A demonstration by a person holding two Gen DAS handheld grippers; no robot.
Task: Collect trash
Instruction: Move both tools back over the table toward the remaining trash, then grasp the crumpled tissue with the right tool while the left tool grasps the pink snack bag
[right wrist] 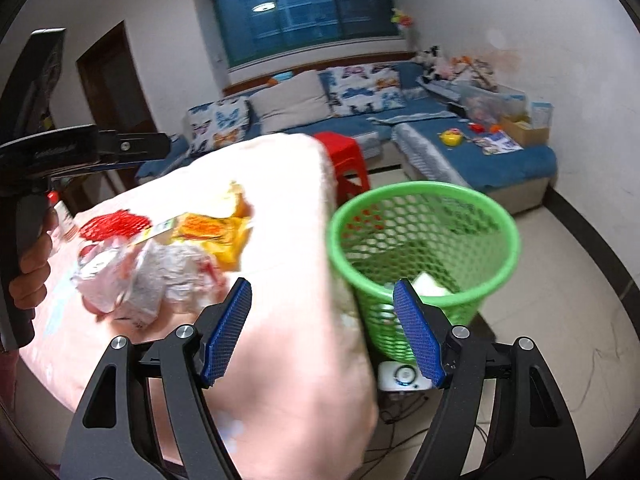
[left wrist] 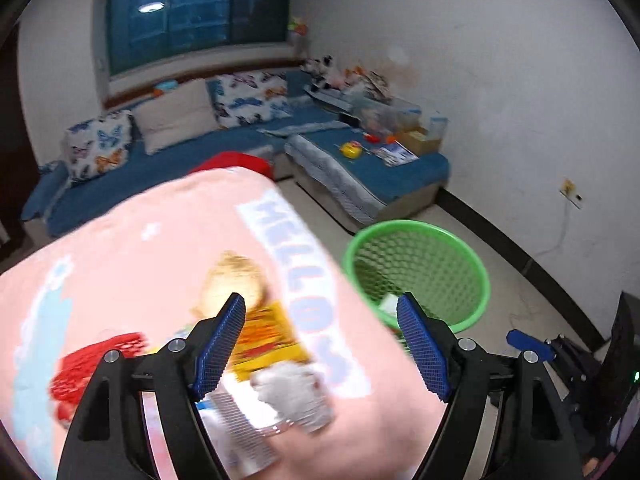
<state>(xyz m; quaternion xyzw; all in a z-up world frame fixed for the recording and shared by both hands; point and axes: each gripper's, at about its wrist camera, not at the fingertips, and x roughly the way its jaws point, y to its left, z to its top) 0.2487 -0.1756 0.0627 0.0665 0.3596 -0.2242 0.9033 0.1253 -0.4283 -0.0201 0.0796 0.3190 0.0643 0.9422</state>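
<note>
Left gripper [left wrist: 320, 344]: spread wide, empty, above wrappers.
Right gripper [right wrist: 322, 332]: spread wide, empty.
Wrappers [right wrist: 160, 264]: heaped on pink cloth [right wrist: 280, 360].
Green basket [right wrist: 424, 248]: right, beside cloth.

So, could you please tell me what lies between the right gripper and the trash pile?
Only bare pink cloth: in the right wrist view, nothing else lies between the open right gripper and the trash pile.

A home living room. A blue L-shaped fabric sofa [right wrist: 460, 128] fills the far corner, with butterfly-print cushions [right wrist: 362, 88] leaning on its back, toys and a picture book [right wrist: 498, 143] on its seat, a wide dark window [right wrist: 304, 12] above it, and a red plastic stool [right wrist: 344, 156] just before it.
</note>
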